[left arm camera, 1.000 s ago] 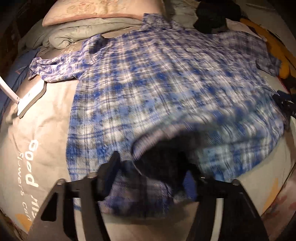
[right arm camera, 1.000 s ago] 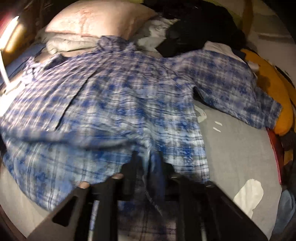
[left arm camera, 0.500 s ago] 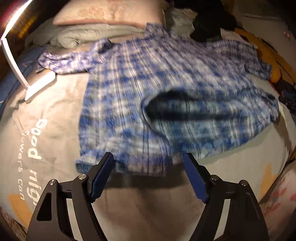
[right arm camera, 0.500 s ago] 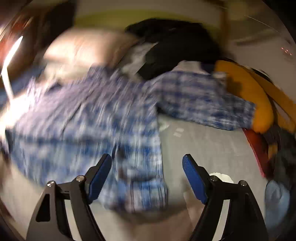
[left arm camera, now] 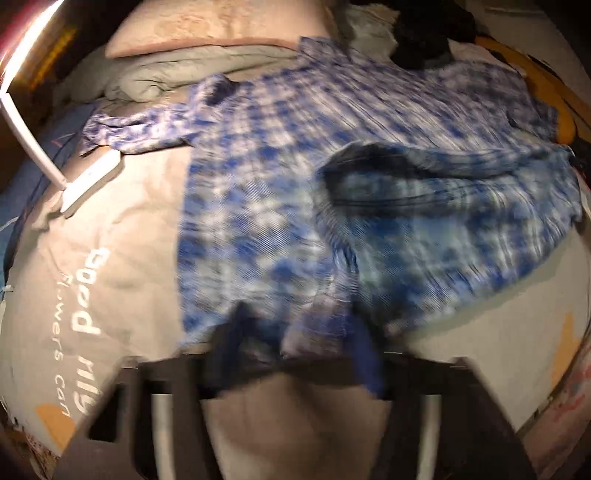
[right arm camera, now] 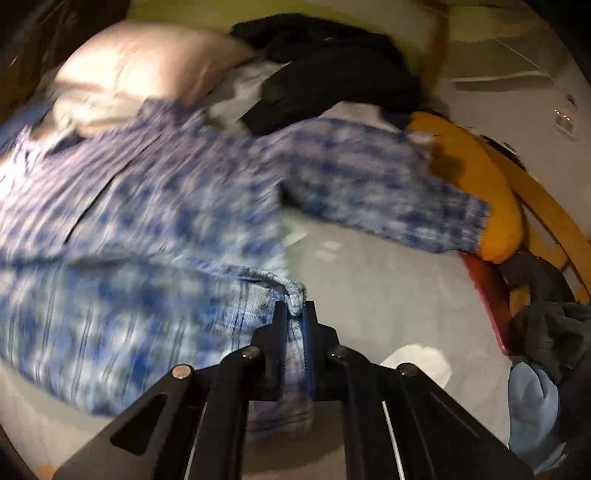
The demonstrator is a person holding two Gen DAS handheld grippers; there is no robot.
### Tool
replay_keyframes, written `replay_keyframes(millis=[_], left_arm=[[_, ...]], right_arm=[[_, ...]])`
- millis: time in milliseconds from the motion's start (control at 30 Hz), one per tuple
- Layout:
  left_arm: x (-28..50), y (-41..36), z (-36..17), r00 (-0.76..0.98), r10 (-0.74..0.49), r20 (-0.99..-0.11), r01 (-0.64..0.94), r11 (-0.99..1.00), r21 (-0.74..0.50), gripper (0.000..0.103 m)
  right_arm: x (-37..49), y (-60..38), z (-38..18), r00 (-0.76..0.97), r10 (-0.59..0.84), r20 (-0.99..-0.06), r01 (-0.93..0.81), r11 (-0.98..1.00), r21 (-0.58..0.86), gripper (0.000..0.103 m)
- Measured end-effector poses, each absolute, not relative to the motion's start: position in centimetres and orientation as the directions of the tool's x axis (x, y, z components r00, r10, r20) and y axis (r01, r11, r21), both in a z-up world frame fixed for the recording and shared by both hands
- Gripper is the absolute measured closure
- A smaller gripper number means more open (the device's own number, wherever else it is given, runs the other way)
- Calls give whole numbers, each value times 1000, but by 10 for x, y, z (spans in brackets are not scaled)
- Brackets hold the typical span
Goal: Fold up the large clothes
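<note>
Left wrist view, blurred. Far left of the left gripper [left arm camera: 303, 354]: white bar lamp on a flat base [left arm camera: 88, 177], lying on the grey bedcover with white lettering [left arm camera: 85, 266]. Ahead and up-left: folded grey quilt [left arm camera: 177, 74] with a pale pink pillow [left arm camera: 221, 22] on top. Straight ahead: blue-and-white plaid flannel shirt [left arm camera: 280, 155], spread flat on the bedcover, collar far from the tool, one sleeve reaching left toward the lamp. Its near hem lies between the blue pads [left arm camera: 364, 354]; the jaws have just been closing, hem cloth bunched between them, and they look clamped on it, though motion blur hides the exact contact. Right half of the shirt has a raised fold just past the tool. Beyond the collar: black garment [left arm camera: 424, 40].

Right wrist view. Shirt [right arm camera: 155, 206] fills the left and centre, ahead of the right gripper [right arm camera: 295, 314]. This gripper's jaws have just been closing too and now pinch the shirt's hem corner tight, a nub of cloth poking above the tips. Ahead-right: the other sleeve stretched out, cuff touching an orange-yellow cushion [right arm camera: 476, 184]. Far right: red flat object [right arm camera: 487, 299], dark grey clothes [right arm camera: 546, 332], light blue cloth [right arm camera: 532, 402].
</note>
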State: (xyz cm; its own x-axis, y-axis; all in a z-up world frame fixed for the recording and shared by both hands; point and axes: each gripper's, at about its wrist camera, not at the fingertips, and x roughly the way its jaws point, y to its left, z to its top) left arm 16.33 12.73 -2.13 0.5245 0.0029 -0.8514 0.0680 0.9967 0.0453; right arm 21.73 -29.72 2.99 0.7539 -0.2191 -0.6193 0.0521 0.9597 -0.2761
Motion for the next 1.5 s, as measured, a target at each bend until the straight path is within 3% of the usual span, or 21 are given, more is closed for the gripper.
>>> replay_keyframes(millis=[100,300,433,533,600,667,700,733,800,933,1067,1200,1267,1300,1333,1367,1400,1433,1467,1500], left_arm=[[166,140,-10,564,-7,-825,48,999,25,95],[182,163,28,662,142,-736,-75,989,124,95],[204,182,14,608,181,-773,-144,983,116,92],[214,203,-1,551,112,-827,-204,979,-4,87],[215,202,-5,546,95,-833,-182,983,-7,84],[212,193,-3,558,127,-820,-178,984,31,64],[209,189,-1,567,139,-812,-179,983,44,36],[204,186,1,583,135,-801,-173,984,40,24],[193,181,6,604,82,-793,-142,990,-6,23],[172,186,-5,550,-34,-835,-143,981,-134,18],[166,187,-32,458,-105,-883,-155,968,-196,19],[160,181,-37,463,-82,-883,-118,981,-153,19],[160,179,-39,459,-61,-886,-113,985,-127,20],[159,179,-39,462,-50,-885,-112,987,-115,29],[158,176,-39,471,-28,-882,-112,989,-92,52],[157,175,-38,481,-13,-876,-108,991,-74,66],[155,173,-35,489,-10,-872,-99,993,-67,93],[154,173,-32,495,-34,-868,-87,992,-89,93],[151,174,-27,510,-21,-860,-98,992,-83,93],[147,174,-20,539,-11,-842,-101,992,-78,93]], right_arm=[[220,-302,32,749,-205,-630,64,969,-239,97],[237,-282,39,796,-189,-574,32,962,-272,98],[255,-287,39,778,-178,-603,46,973,-228,98],[261,-292,31,756,-191,-627,56,972,-228,98],[261,-297,28,747,-231,-623,89,964,-250,98],[258,-307,28,738,-197,-645,85,976,-202,93],[254,-313,30,738,-178,-651,87,982,-169,89],[251,-317,31,741,-162,-652,85,985,-149,87],[239,-326,36,748,-123,-652,71,992,-105,76],[218,-334,35,724,3,-690,2,1000,5,74],[206,-340,16,630,174,-757,-92,985,149,59],[197,-326,3,614,132,-778,-134,989,62,47],[197,-323,-1,610,122,-783,-131,990,53,47],[198,-321,-3,605,124,-787,-127,990,58,47],[199,-321,-5,603,121,-788,-120,991,61,46],[201,-321,-7,605,112,-789,-109,992,57,44],[203,-319,-11,599,97,-795,-102,994,44,42],[205,-317,-13,594,85,-800,-104,994,29,43],[205,-314,-14,601,48,-798,-93,996,-10,64],[205,-311,-15,609,10,-793,-81,996,-49,98]])
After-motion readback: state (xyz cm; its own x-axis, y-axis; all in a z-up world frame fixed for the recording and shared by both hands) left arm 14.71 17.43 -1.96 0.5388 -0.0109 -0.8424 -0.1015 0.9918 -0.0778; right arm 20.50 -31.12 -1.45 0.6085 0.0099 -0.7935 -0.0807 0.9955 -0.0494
